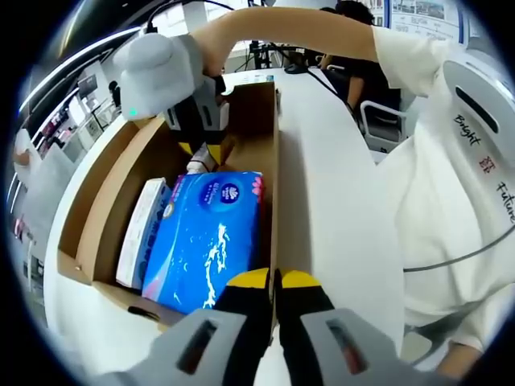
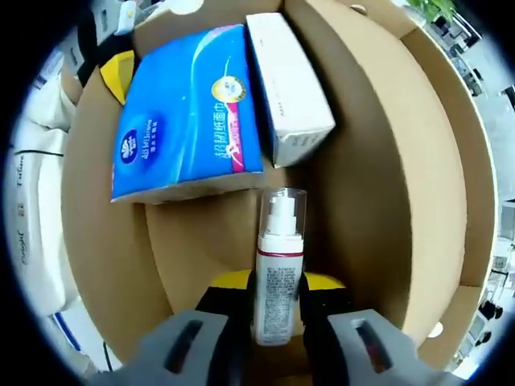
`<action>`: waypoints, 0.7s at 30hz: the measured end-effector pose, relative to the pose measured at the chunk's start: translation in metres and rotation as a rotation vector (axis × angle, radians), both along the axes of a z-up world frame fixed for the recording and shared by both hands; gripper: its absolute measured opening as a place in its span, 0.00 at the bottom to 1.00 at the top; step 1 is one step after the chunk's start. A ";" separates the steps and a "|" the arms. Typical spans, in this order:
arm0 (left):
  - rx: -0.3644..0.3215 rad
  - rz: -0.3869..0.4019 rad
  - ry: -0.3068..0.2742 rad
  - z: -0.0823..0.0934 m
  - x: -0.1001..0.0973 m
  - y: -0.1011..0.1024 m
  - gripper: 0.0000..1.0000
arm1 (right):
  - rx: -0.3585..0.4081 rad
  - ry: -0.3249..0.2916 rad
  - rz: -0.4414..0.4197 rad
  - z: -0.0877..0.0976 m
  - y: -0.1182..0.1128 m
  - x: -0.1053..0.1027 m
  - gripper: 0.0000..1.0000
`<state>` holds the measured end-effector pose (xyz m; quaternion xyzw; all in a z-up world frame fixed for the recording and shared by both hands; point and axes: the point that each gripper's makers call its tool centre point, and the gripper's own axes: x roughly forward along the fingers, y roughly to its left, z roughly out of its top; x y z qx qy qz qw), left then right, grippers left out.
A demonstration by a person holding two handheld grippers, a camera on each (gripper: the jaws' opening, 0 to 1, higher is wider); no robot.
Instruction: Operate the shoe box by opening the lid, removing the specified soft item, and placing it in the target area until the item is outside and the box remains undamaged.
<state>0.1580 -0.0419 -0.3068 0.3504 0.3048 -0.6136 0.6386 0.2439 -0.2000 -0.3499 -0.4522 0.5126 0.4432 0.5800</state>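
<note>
An open cardboard shoe box (image 1: 105,185) lies on a white table. Inside it a blue soft tissue pack (image 1: 205,241) lies flat, with a white carton (image 1: 143,233) beside it. My left gripper (image 1: 273,281) is shut on the top edge of the box's near side wall. At the box's far end my right gripper (image 1: 201,153) reaches down inside. In the right gripper view, the right gripper (image 2: 278,293) is shut on a small clear-capped spray bottle (image 2: 279,265), held upright above the box floor (image 2: 201,233). Beyond it lie the tissue pack (image 2: 189,112) and the carton (image 2: 290,84).
The white table (image 1: 322,185) runs along the box's right side. The person's white-sleeved arm (image 1: 322,32) and body (image 1: 451,201) stand close on the right. Office desks and a chair (image 1: 378,121) are at the back. The box wall (image 2: 378,177) rises around the right gripper.
</note>
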 end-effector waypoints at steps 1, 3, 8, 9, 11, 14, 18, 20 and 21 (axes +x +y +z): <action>0.000 0.000 0.000 0.000 0.000 0.000 0.01 | 0.008 -0.003 -0.008 0.001 0.003 -0.001 0.24; 0.001 0.000 0.000 0.000 0.000 0.000 0.01 | 0.070 0.004 -0.018 0.004 0.015 -0.003 0.29; 0.002 0.002 0.000 -0.001 0.000 0.000 0.01 | 0.080 -0.036 0.001 0.011 0.027 0.002 0.29; 0.002 0.002 -0.001 -0.001 -0.001 0.000 0.01 | 0.082 -0.036 0.002 0.012 0.030 0.003 0.29; 0.001 0.003 -0.001 -0.001 -0.001 0.000 0.01 | 0.087 -0.036 0.002 0.012 0.034 0.004 0.28; 0.001 0.002 -0.003 -0.001 -0.001 0.000 0.01 | 0.077 -0.036 0.011 0.009 0.037 0.004 0.28; -0.001 0.001 -0.003 -0.001 -0.001 0.000 0.01 | 0.061 -0.028 0.027 0.003 0.041 0.003 0.26; 0.000 0.000 -0.003 -0.001 -0.001 0.000 0.01 | 0.053 -0.012 0.030 -0.001 0.044 0.001 0.25; 0.000 0.000 -0.003 -0.001 -0.001 0.000 0.01 | 0.041 -0.006 0.032 -0.003 0.045 0.001 0.25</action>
